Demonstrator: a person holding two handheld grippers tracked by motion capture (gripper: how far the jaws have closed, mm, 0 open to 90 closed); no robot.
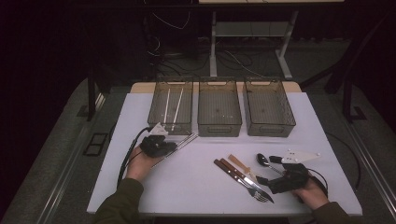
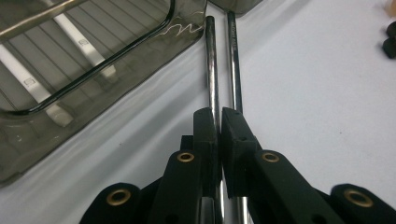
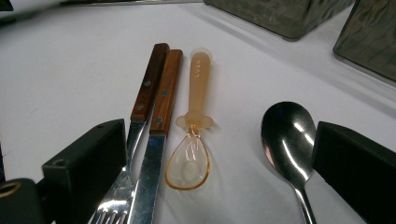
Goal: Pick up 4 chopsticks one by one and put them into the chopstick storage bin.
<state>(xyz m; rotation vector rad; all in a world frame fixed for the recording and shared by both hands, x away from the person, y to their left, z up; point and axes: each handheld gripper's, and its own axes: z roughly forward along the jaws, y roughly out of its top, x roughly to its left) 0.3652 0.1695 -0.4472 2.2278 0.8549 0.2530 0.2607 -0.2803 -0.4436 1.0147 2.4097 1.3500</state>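
The jaws of the left gripper (image 2: 219, 122) are clenched on a pair of metal chopsticks (image 2: 211, 70), which are seen in the left gripper view to run side by side from between the pads away over the white table (image 2: 317, 116); one rod is pinched between the pads, and the other lies just beside it, partly behind the right-hand pad. The far tips of the chopsticks are found just beside the corner of the left bin (image 2: 93, 60), in which two white chopsticks (image 2: 79, 42) are laid. In the high view the left gripper (image 1: 173, 146) is seen close in front of that left bin (image 1: 186, 84), with the metal chopsticks (image 1: 184, 141) slanting toward the gap between it and the middle bin (image 1: 219, 83); a right bin (image 1: 269, 84) is set alongside. The jaws of the right gripper (image 3: 219, 158) are spread wide and nothing is grasped by them. Between and ahead of them, in the right gripper view, a wooden-handled fork (image 3: 142, 102), a wooden-handled knife (image 3: 161, 107), a translucent amber spoon (image 3: 192, 140) and a metal spoon (image 3: 287, 140) are laid on the table. In the high view the right gripper (image 1: 263, 170) is held low near the table's front right part.
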